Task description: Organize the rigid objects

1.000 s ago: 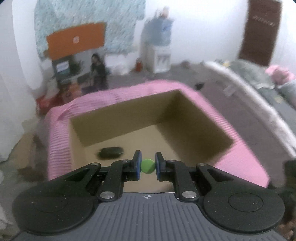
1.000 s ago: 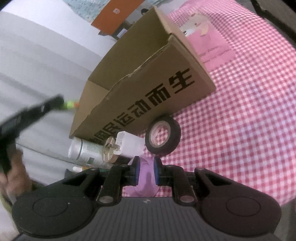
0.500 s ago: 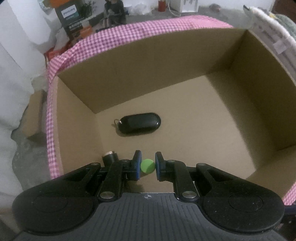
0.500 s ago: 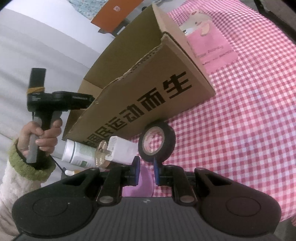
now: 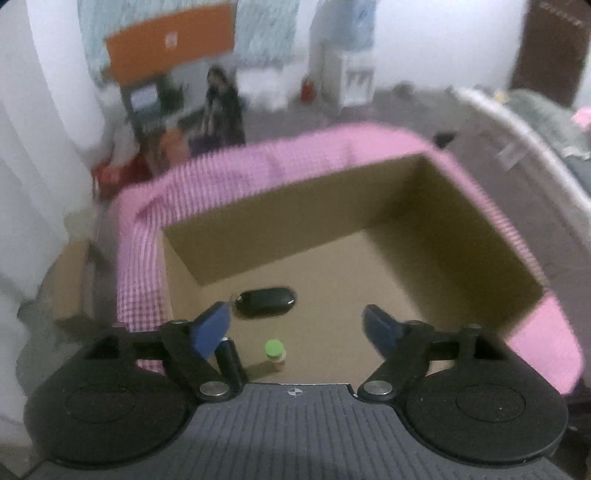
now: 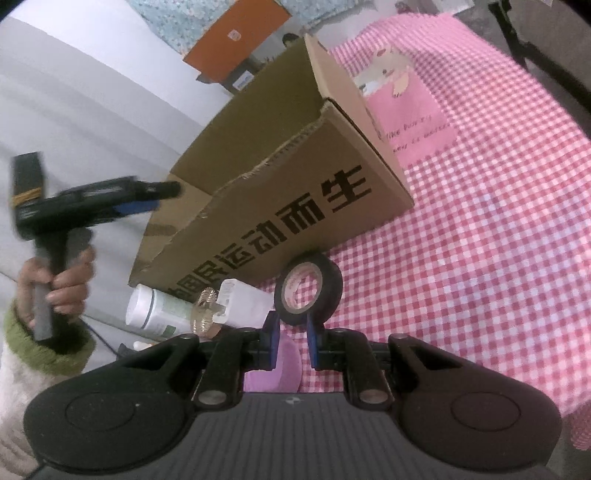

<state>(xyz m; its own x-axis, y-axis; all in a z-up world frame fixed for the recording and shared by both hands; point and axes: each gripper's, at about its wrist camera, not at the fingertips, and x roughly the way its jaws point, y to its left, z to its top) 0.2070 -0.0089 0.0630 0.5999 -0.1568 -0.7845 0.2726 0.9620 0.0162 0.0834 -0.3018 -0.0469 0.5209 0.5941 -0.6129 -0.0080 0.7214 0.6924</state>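
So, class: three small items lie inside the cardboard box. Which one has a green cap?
The little bottle with the green cap, nearest the box's front edge, between the open left jaws. The oval fob and the cylinder beside it are both black.

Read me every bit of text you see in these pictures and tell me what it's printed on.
"运动而生": large black print on the cardboard box's side; characters further left are partly hidden.
Handwriting on the pink card: too small to read.
White bottle's label: too small.
Orange sign's logo: unreadable.
Left wrist view: too blurred.
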